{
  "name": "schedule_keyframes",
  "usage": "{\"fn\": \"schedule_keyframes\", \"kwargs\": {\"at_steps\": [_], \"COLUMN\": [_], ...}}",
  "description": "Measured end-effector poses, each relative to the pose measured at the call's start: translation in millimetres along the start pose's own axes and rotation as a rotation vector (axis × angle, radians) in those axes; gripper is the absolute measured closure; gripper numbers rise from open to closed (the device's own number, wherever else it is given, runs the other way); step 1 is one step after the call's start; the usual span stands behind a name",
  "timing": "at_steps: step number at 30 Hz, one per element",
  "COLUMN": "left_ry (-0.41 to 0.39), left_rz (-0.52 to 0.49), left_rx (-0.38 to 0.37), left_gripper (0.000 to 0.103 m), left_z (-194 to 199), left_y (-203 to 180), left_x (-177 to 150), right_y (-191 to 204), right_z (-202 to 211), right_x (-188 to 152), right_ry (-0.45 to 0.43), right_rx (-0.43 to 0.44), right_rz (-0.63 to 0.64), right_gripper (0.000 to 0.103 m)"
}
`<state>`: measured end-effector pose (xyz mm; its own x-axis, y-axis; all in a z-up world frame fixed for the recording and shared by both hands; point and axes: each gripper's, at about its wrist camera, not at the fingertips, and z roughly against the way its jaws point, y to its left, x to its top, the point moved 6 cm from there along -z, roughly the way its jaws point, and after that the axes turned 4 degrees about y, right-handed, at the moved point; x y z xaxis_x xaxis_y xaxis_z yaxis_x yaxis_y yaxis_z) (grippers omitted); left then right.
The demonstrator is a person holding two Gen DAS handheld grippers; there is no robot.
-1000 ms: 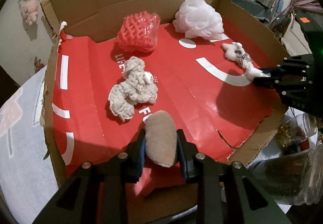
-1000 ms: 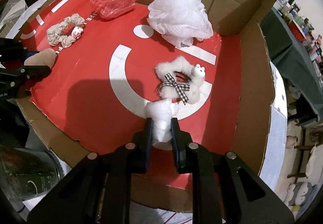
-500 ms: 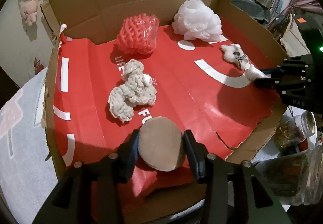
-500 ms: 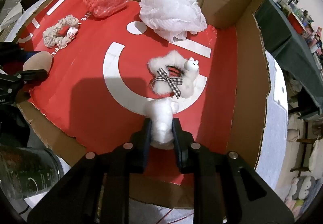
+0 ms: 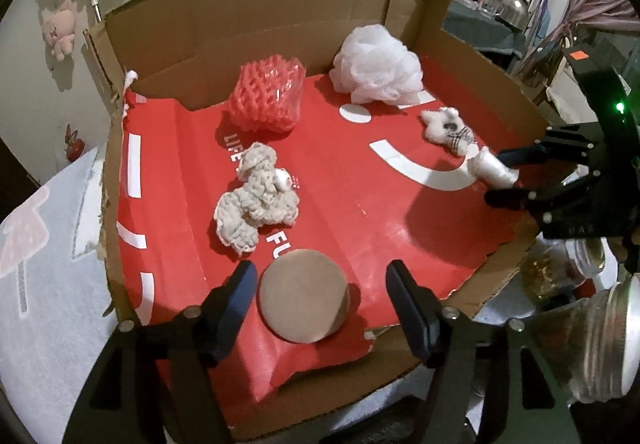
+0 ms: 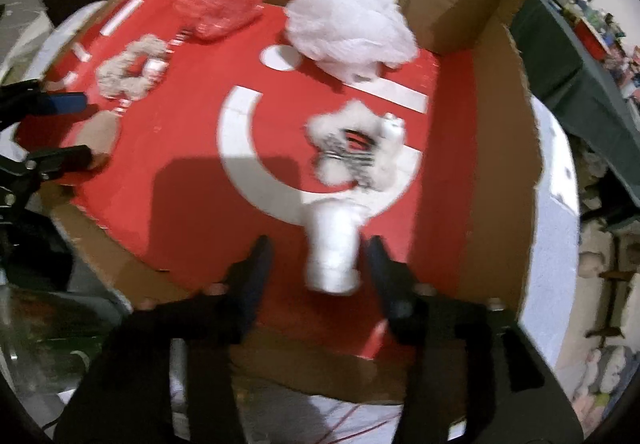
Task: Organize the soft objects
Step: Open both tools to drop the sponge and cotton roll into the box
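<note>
My left gripper [image 5: 320,284] is open, and a round tan puff [image 5: 303,295] lies between its fingers on the red floor of the cardboard box [image 5: 248,23]. My right gripper [image 6: 316,258] is open around a white cotton roll [image 6: 334,250] that rests on the box floor; the same roll shows in the left wrist view [image 5: 494,171]. A beige scrunchie [image 5: 256,199], a red foam net [image 5: 268,99], a white mesh pouf [image 5: 378,69] and a white fluffy scrunchie with a checked bow [image 5: 448,127] lie further in.
The box walls rise at the back and sides; its front edge [image 5: 472,284] is low and torn. Glass jars [image 5: 600,332] stand just outside the front right. A pale mat [image 5: 44,264] lies to the left of the box.
Both grippers have opened. The tan puff left the left fingers and now lies flat; the white cotton roll sits loose between the right fingers.
</note>
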<state>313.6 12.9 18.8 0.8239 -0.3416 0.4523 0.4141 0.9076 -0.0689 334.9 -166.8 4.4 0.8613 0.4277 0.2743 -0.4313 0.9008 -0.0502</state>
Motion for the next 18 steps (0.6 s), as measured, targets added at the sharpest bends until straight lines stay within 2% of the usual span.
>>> {"fn": "schedule_keyframes", "kwargs": {"at_steps": [2,4,8,11,16,18], "left_ry": [-0.016,-0.037,-0.091,-0.137,-0.208,-0.243], "left_rz": [-0.001,0.002,0.01,0.02,0.024,0.025], "left_rx": [0.001,0.001,-0.001,0.003,0.014,0.027], "left_gripper": [0.029,0.023,0.017,0.01,0.006,0.004], "left_z": [5.0,11.7,30.4,46.0,76.3,89.2], "left_y": [-0.7,-1.6,-4.7,-7.3,-14.7,-18.5], "left_x": [-0.1,0.0,0.8,2.0,0.1,-1.0], "right_y": [3.2,4.4,4.8,4.0,4.6,6.2], "right_z": [5.6,12.1,29.6,46.6,81.8,91.5], "right_x": [1.2,1.9,3.2,5.6,3.1,0.5], "right_ry": [-0.019,-0.031,-0.066,-0.108,-0.188,-0.219], "right_rx": [-0.033,-0.03,-0.038,-0.046,-0.062,-0.071], "right_rz": [0.013,0.007,-0.008,-0.019,-0.028,-0.036], "right_gripper": [0.044,0.043,0.043,0.032,0.031,0.026]}}
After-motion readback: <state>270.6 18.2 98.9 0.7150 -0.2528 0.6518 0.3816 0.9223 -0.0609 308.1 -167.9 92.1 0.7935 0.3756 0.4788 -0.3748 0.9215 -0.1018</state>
